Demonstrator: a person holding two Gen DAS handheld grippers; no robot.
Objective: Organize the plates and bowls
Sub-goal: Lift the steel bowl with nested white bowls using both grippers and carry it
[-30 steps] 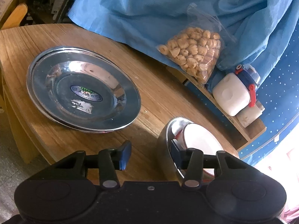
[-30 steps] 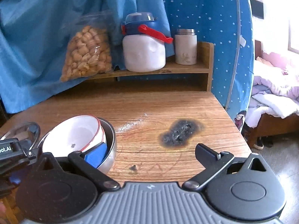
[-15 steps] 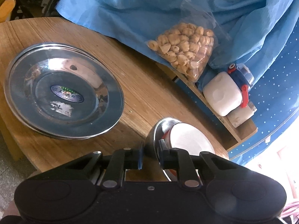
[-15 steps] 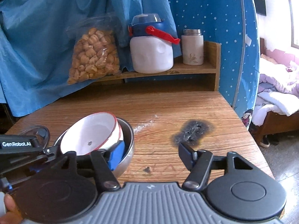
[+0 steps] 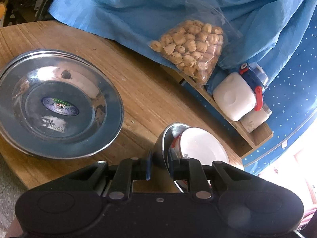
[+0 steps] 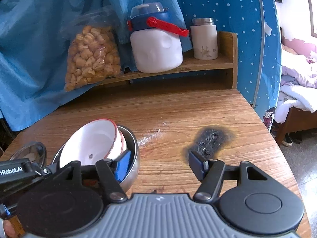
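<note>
Left wrist view, taking the steel bowl as the landmark: well to its left the stacked steel plates lie flat on the wooden table, and the left gripper has just been closing, its jaws now pinching the bowl's near rim, one pad outside the wall and one inside. Nested inside the bowl, tilted, sits the white bowl with a red rim. In the right wrist view, the right gripper has been narrowing yet stands spread, its left finger within the steel bowl beside the white bowl, seemingly not touching it. The step in hand looks like securing the nested bowls; next, I judge, a steady lift with the rim kept level.
</note>
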